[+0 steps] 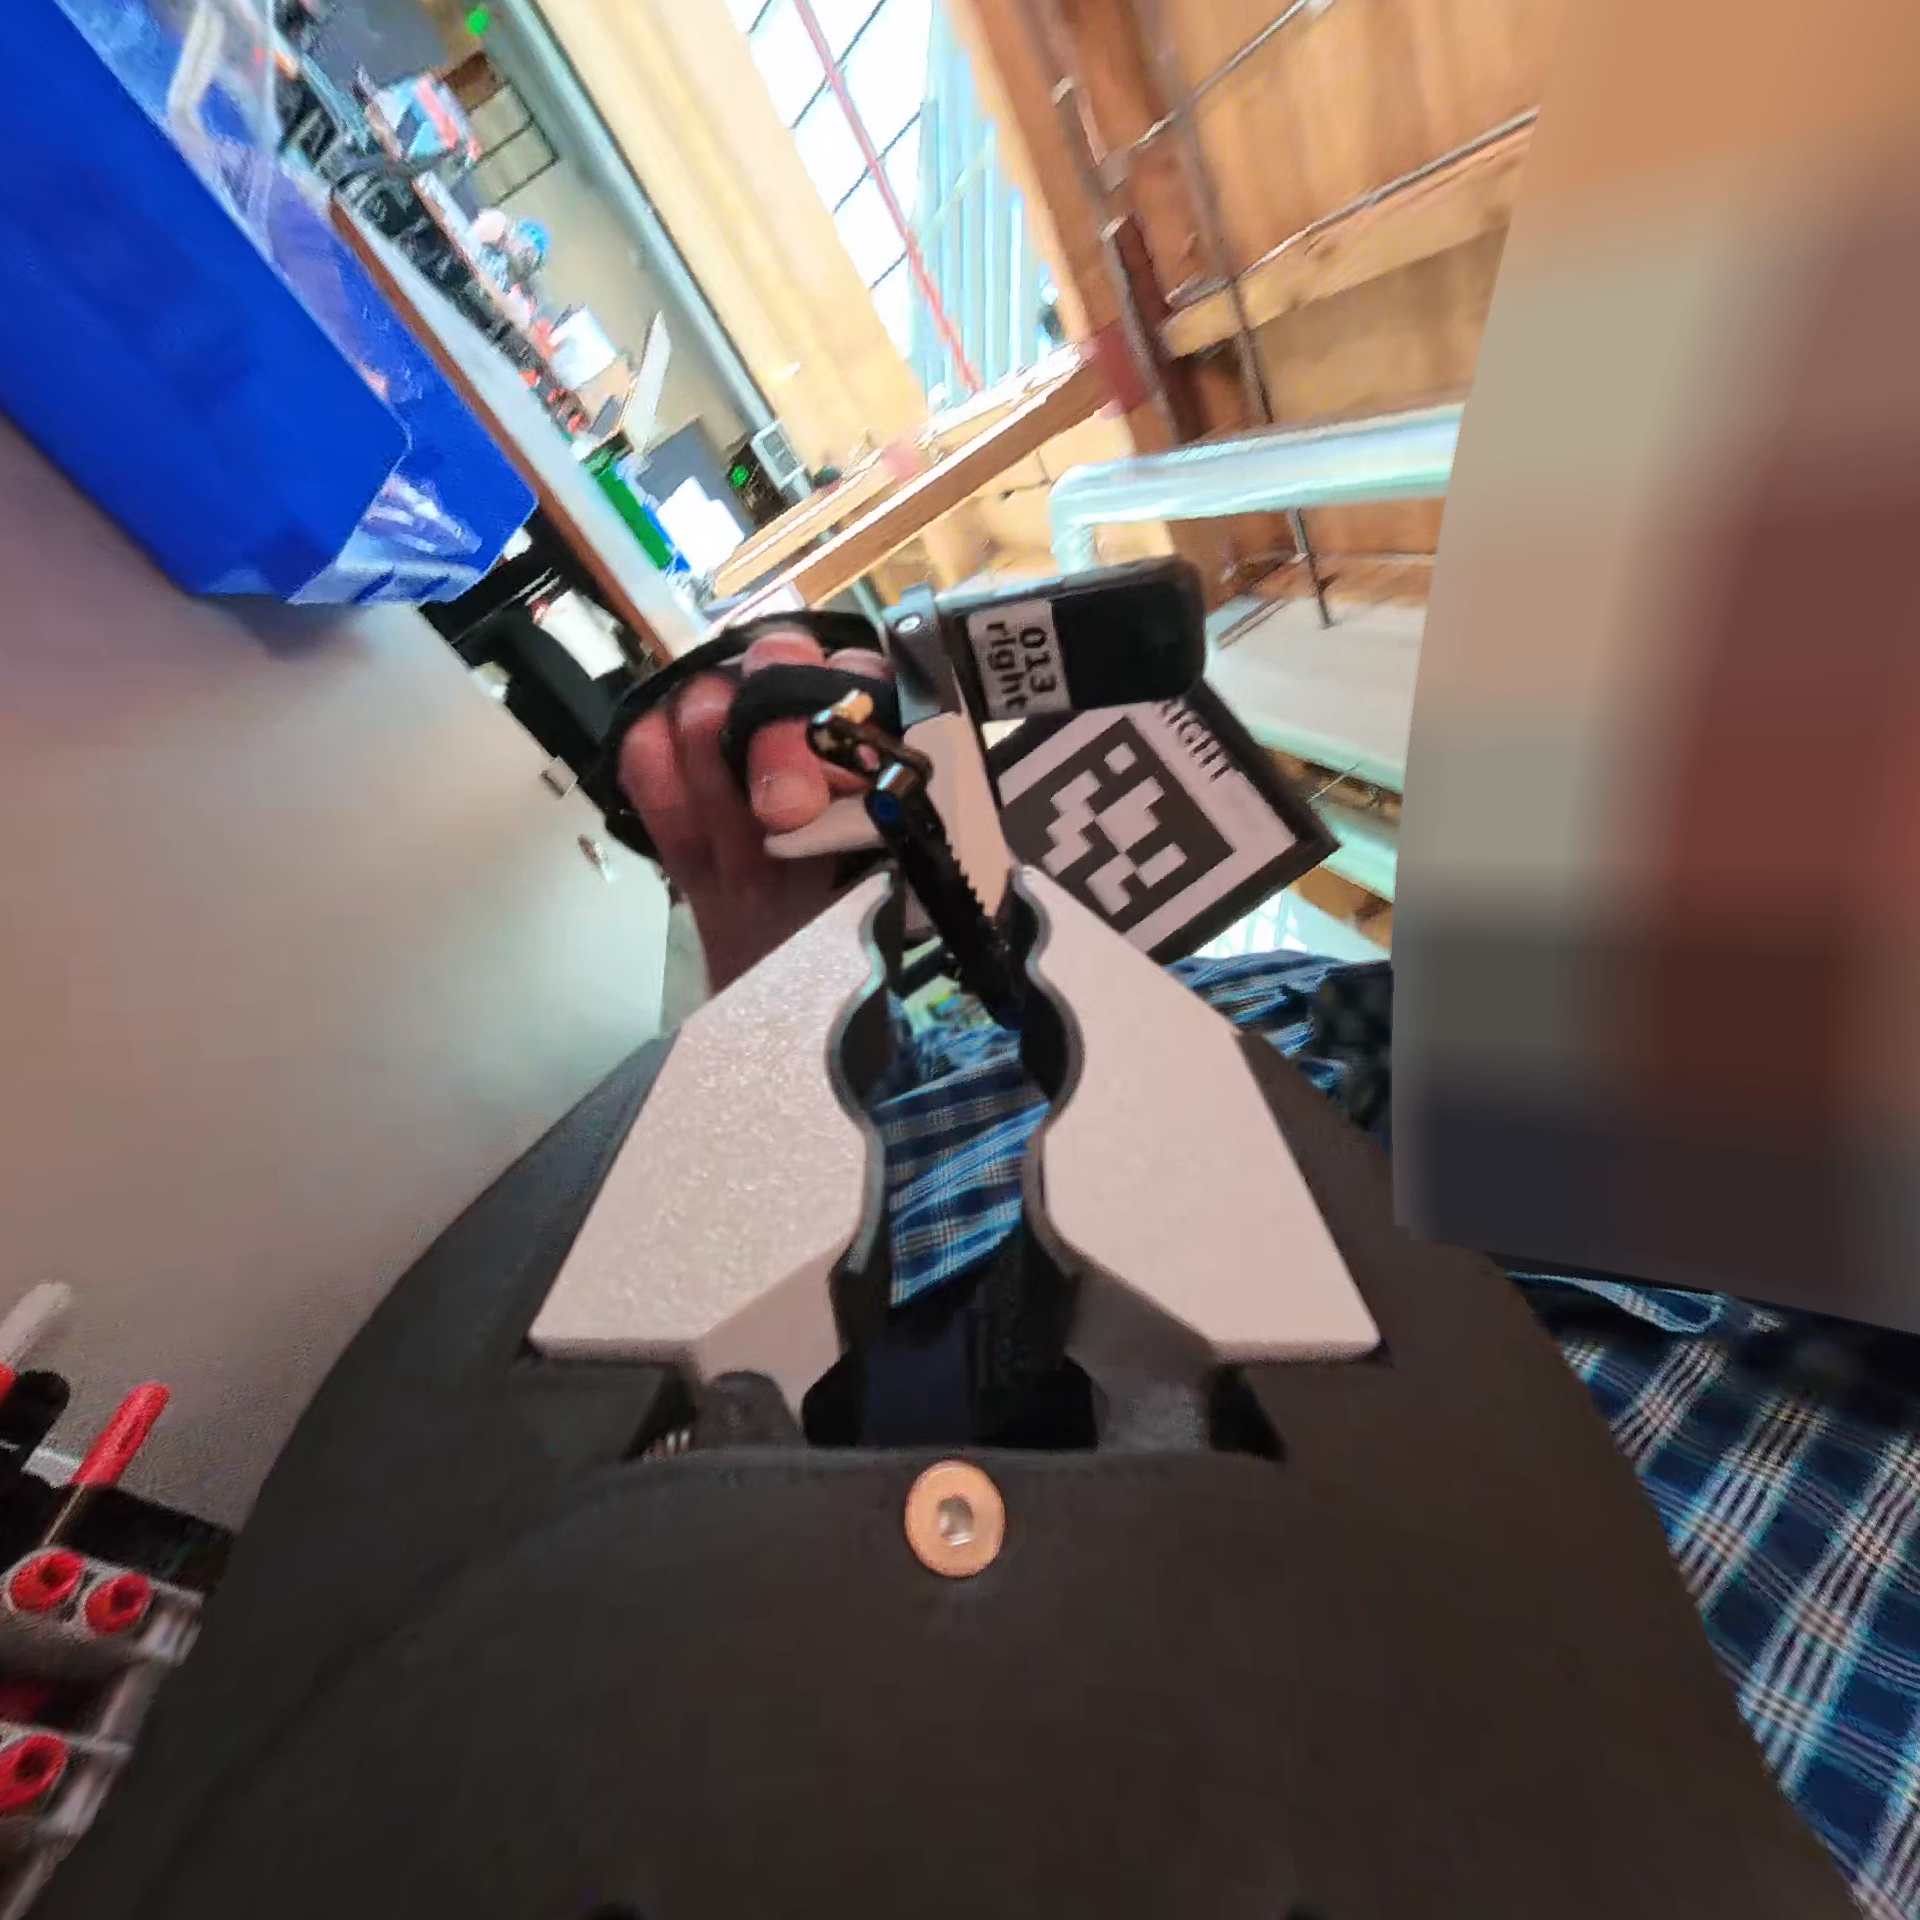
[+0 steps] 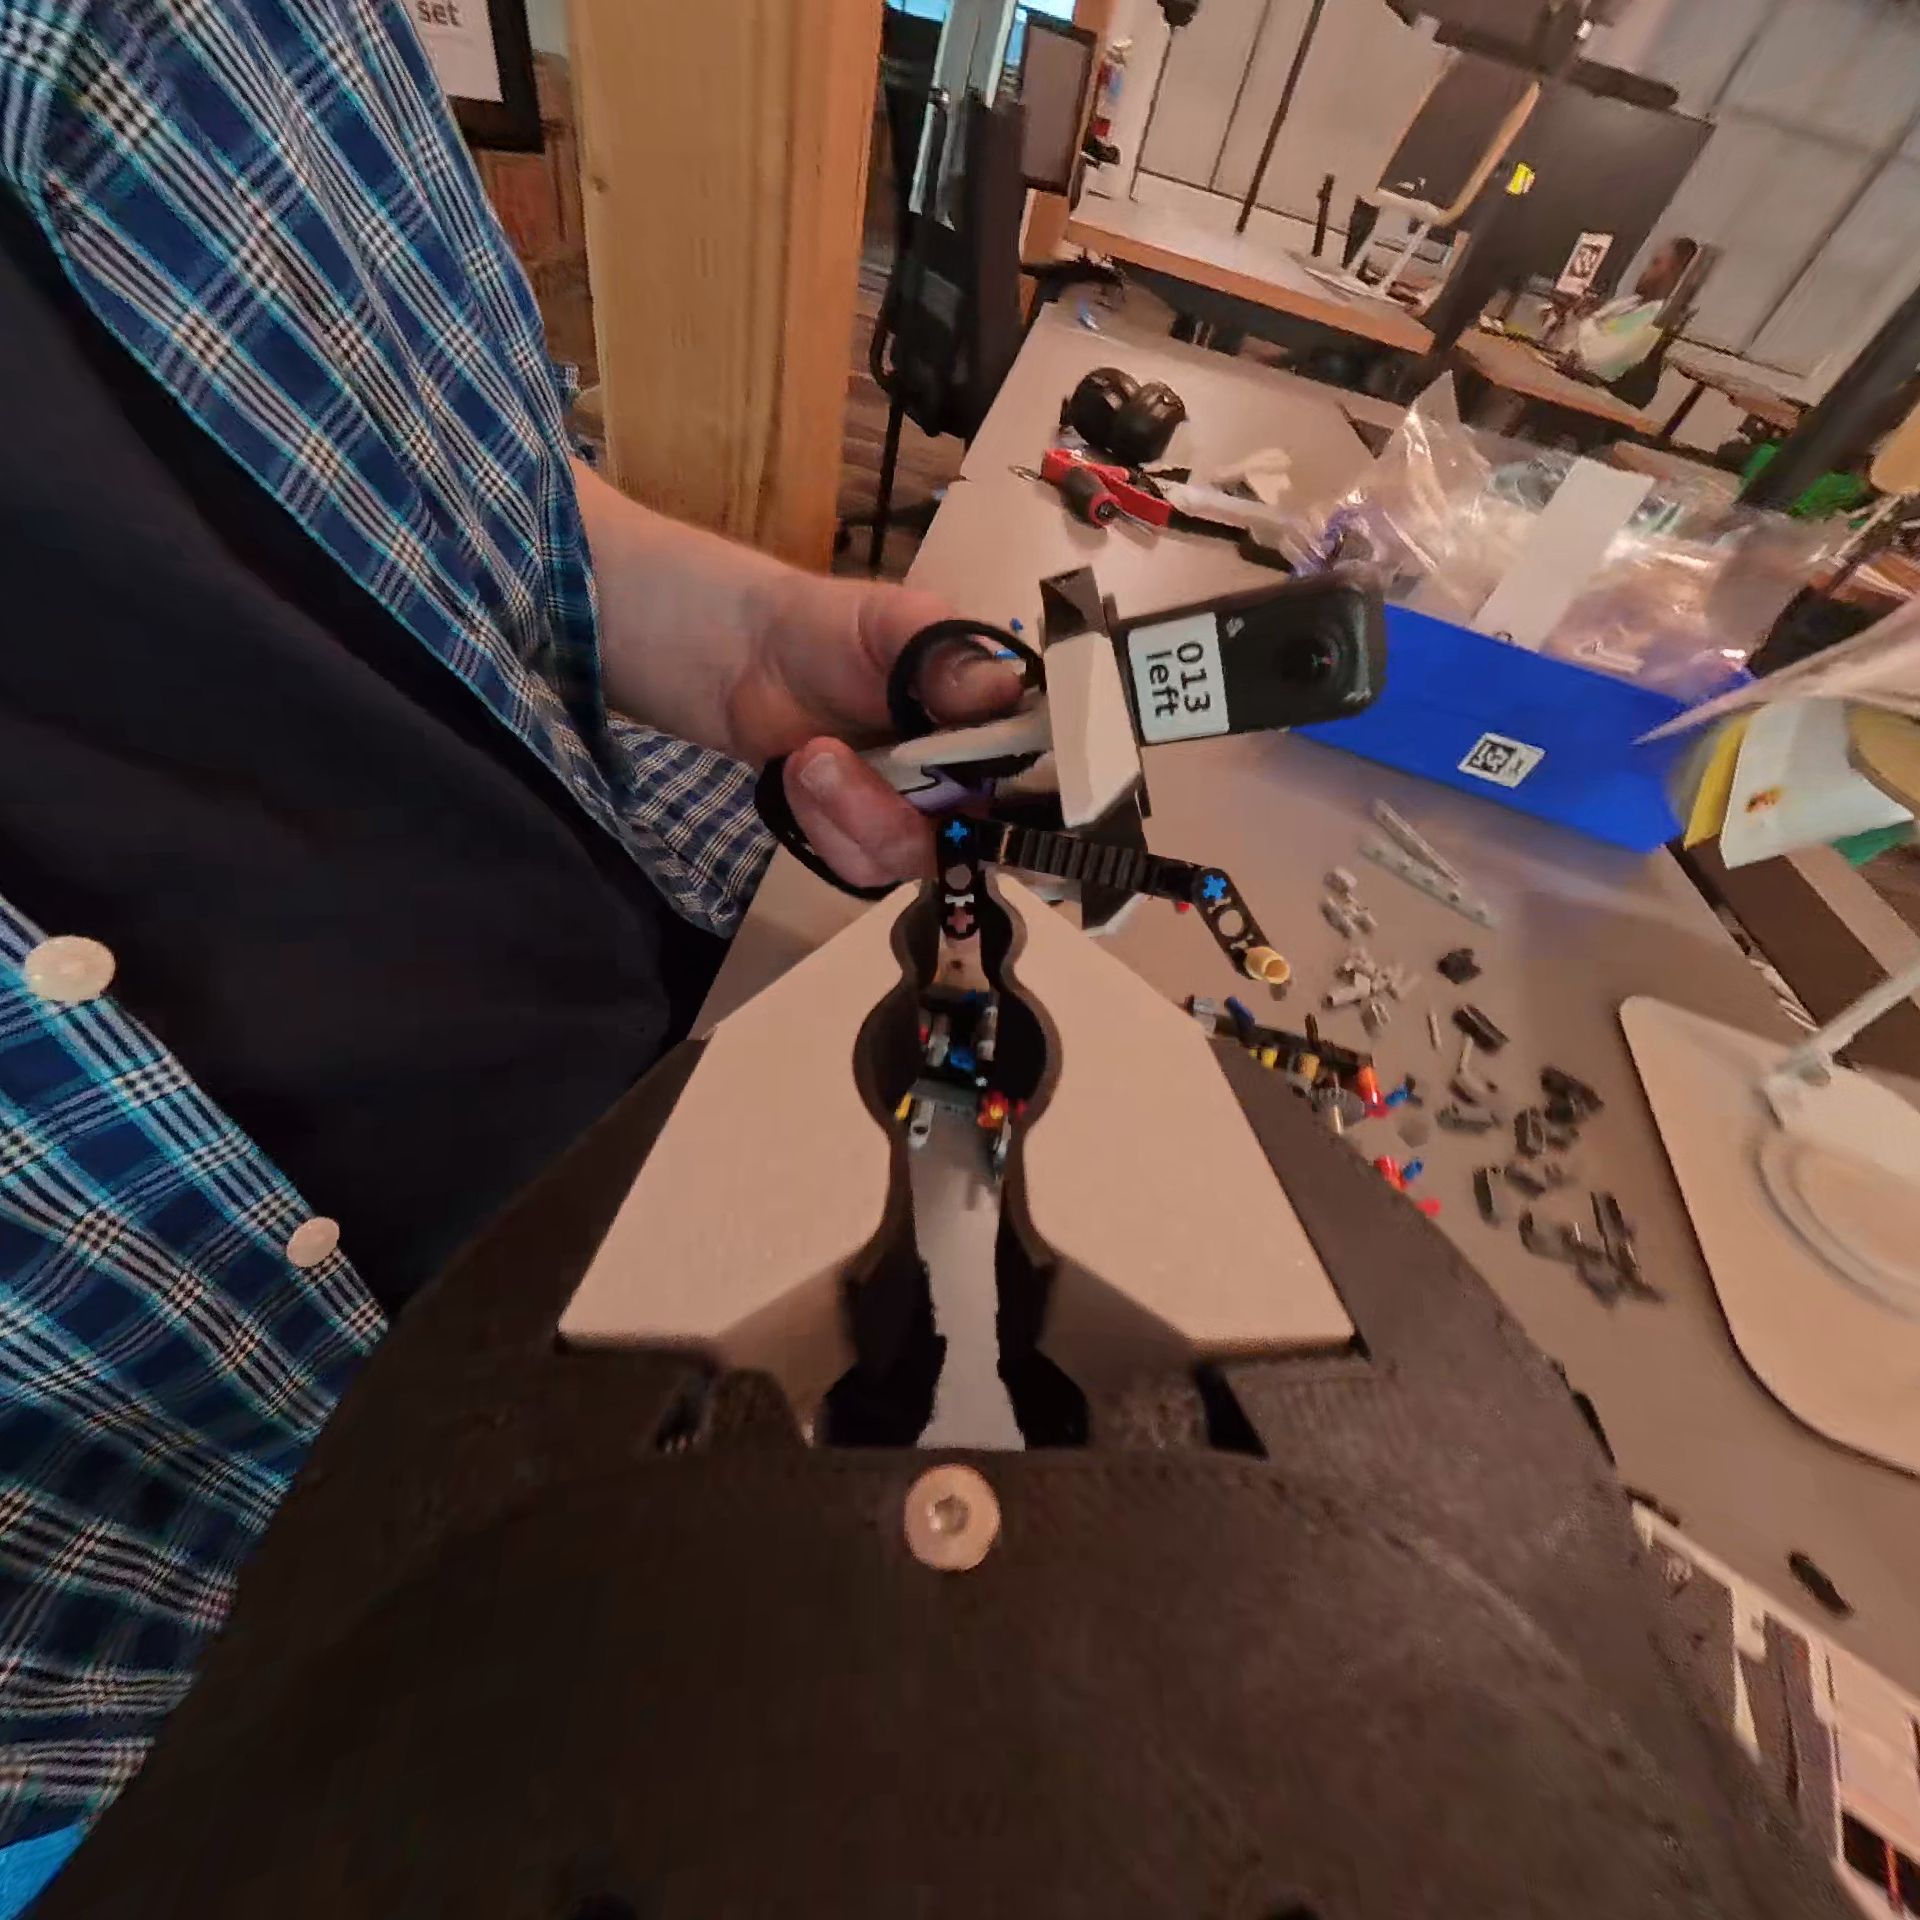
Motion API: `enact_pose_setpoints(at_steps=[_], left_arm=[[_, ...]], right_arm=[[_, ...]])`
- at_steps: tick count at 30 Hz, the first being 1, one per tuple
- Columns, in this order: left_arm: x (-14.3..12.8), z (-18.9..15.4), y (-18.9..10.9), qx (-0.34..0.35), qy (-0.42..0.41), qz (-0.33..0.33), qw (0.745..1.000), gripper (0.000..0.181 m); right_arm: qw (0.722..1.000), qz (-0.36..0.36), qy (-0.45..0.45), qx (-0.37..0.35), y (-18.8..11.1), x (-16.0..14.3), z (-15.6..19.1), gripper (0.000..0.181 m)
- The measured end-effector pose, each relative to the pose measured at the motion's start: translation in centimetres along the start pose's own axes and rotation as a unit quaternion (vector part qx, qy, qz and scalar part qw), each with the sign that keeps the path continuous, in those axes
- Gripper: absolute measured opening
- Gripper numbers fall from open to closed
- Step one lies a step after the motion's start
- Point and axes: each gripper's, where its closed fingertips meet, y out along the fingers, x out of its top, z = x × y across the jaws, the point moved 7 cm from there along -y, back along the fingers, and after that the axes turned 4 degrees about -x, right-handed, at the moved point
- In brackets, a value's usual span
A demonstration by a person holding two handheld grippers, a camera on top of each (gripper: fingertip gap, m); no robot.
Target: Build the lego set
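A small lego assembly is held in the air between both grippers: a black toothed rack (image 2: 1091, 854) with a black liftarm at each end. My right gripper (image 2: 958, 904) is shut on the near liftarm (image 2: 961, 894), which has blue and pink cross holes. The far liftarm (image 2: 1226, 920) carries a tan pin (image 2: 1273, 968). My left gripper (image 1: 956, 899) is shut on the rack (image 1: 961, 904), which runs up to the tan pin (image 1: 854, 715). A partly built model (image 2: 961, 1070) lies on the table below, seen through my right fingers.
Loose dark, grey and red pieces (image 2: 1507, 1143) are scattered on the grey table (image 2: 1195, 810). A blue bin (image 2: 1507, 727) stands behind them, a white pad (image 2: 1714, 1299) at the right, and plastic bags (image 2: 1455, 499) further back. A red-studded build (image 1: 73, 1600) shows at lower left. Only a small space, under 4 cm, lies between the two pairs of fingers.
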Motion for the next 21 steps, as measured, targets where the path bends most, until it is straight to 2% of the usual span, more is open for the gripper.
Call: enact_pose_setpoints(at_steps=[5,10,14,21], left_arm=[[0.7,-1.0,-1.5,-0.015,0.029,-0.037,0.999,0.011],[1.8,-1.5,-2.7,0.033,0.095,-0.08,0.992,0.01],[2.4,-2.3,-3.0,0.077,0.161,-0.095,0.979,0.008],[2.6,-2.7,-3.2,0.108,0.202,-0.1,0.968,0.008]], right_arm=[[1.0,0.001,0.003,0.011,1.8,0.9,-1.1,0.004],[0.998,-0.006,0.069,-0.003,2.9,0.3,-2.5,0.005],[0.991,-0.038,0.13,-0.01,3.4,-0.1,-3.0,0.005],[0.983,-0.057,0.176,-0.015,3.9,-0.5,-3.3,0.005]])
